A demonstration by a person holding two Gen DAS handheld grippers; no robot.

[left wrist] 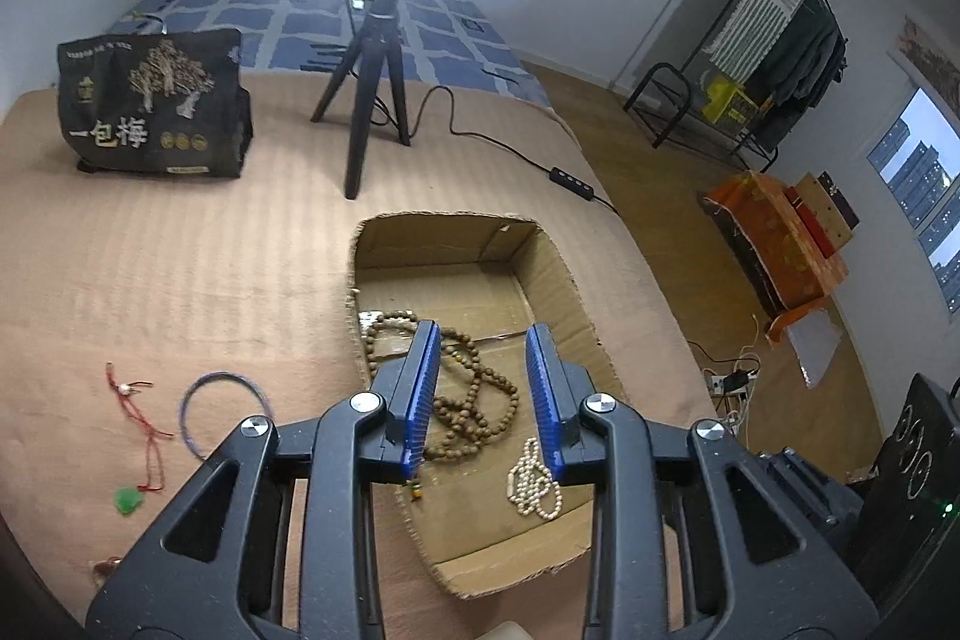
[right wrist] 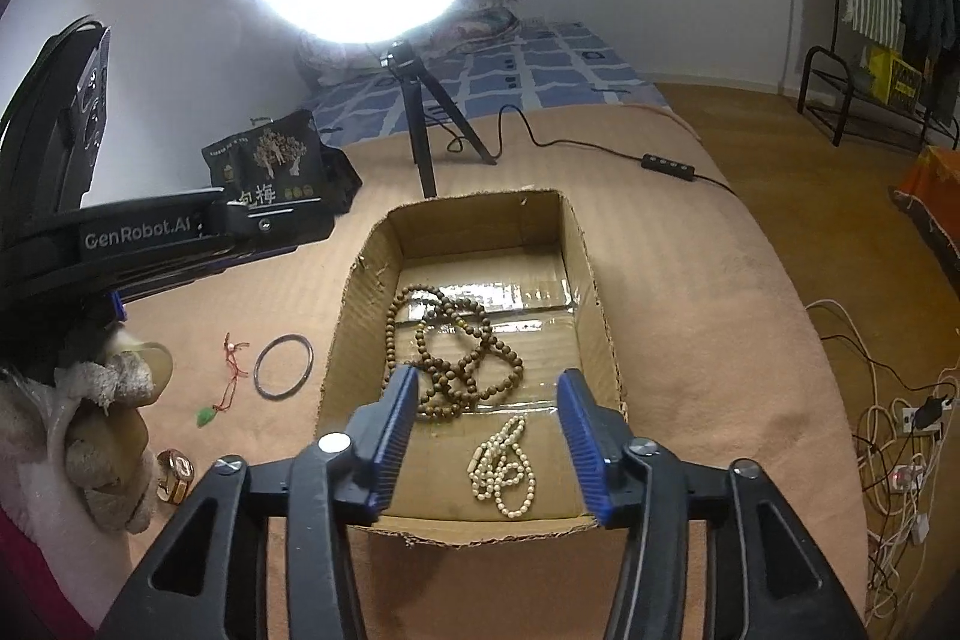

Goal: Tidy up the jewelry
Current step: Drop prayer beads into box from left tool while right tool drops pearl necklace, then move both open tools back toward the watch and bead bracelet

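Both grippers hung over the cardboard box (right wrist: pixel 591 274), tilted down into it, and neither held anything. The left gripper (left wrist: pixel 486 388) stood with its jaws a modest way apart, empty, the brown wooden bead strand (left wrist: pixel 474 400) lying on the box floor beneath and between them. The right gripper (right wrist: pixel 489 436) stood wider, also empty, framing the white bead strand (right wrist: pixel 504 466), which lay at about six o'clock of the box floor, just nearer than the brown heap. In the right wrist view the pieces still outside the box lay on the tan bed cover (right wrist: pixel 690 280) toward nine o'clock of the box: a dark bangle (right wrist: pixel 283 367) just beside the box wall, a red cord with a green pendant (right wrist: pixel 231 382) a little further out, and a gold-coloured ring-like piece (right wrist: pixel 174 475) near the gloved hand (right wrist: pixel 102 436), at about eight o'clock. Two strands looked sorted, with three or so pieces left. The risks, as I judged them, were these: the thin red cord lay flat on soft fabric, so the pads could pinch the cover with it or slip off it; the bangle could roll or flip out of a narrow pinch; and a jaw dipping back into the box could snag a loop of the brown beads and drag it out over the low torn rim.
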